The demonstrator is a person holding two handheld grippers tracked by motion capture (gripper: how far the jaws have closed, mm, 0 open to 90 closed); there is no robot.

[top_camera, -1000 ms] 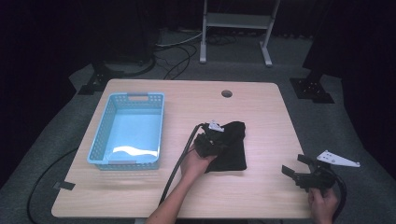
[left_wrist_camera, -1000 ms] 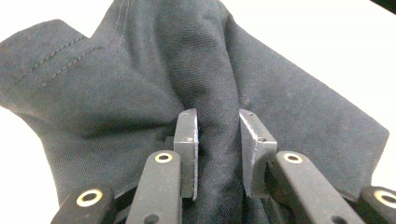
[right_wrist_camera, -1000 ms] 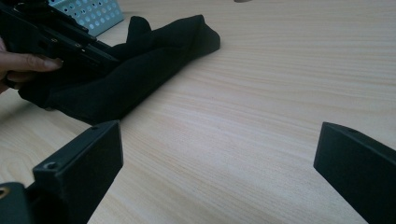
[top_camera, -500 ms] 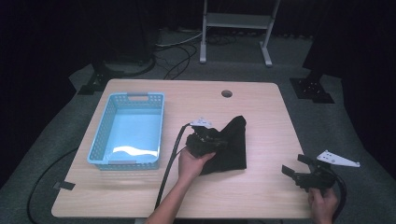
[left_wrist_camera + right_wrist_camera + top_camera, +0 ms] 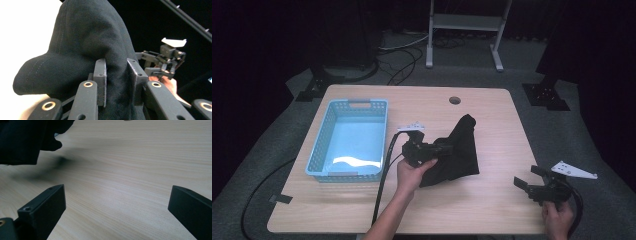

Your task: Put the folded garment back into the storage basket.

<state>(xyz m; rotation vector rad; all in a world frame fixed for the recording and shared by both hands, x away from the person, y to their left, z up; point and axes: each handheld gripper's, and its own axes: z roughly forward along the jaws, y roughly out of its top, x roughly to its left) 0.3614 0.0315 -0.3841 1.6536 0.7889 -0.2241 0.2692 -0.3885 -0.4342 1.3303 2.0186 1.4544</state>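
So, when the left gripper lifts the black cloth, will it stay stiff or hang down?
Probably floppy: the black cloth bunches into soft folds where the left gripper pinches it, and its free part droops toward the table. It looks like thick stitched fabric, so likely not slippery. It seems light, lifted by one pinch.

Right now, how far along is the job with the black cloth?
Done: the left claw is shut on the black cloth, with part of it raised off the table. In hand: the lift. Left: the blue basket is empty; the right claw is open, idle.
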